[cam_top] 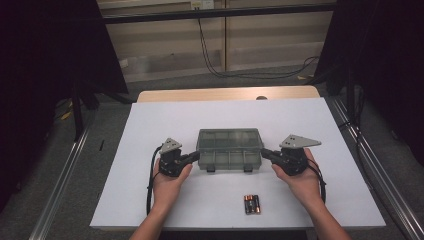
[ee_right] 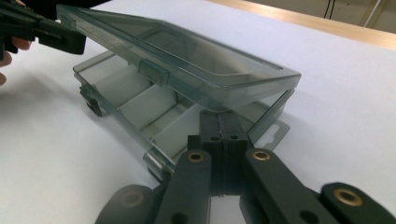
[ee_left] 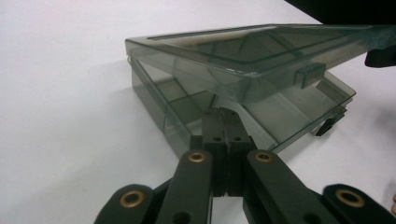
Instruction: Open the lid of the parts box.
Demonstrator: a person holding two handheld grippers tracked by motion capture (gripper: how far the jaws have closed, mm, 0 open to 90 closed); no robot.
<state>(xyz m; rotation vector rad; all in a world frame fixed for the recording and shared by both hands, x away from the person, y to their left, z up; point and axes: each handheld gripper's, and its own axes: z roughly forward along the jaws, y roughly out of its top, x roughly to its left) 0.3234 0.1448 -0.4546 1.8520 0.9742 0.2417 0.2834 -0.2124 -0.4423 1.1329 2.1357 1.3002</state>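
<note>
A smoky clear compartment box [cam_top: 230, 145] lies in the middle of the white table cover, its front latches facing me. Its lid [ee_left: 252, 46] is lifted a little off the base [ee_left: 177, 102], hinged at the far side. My left gripper [cam_top: 196, 156] is shut, and its tips [ee_left: 226, 114] poke in under the lid at the box's left end. My right gripper [cam_top: 263, 152] is shut too, with its tips [ee_right: 219, 119] under the lid [ee_right: 187, 51] at the right end, above the empty compartments [ee_right: 140, 102]. Nothing is pinched between either pair of jaws.
A small pack of batteries [cam_top: 252, 204] lies near the front edge, right of centre. The white cover [cam_top: 165, 120] sits on a wooden table whose far edge [cam_top: 225, 94] shows. Metal rails run along both sides on the floor.
</note>
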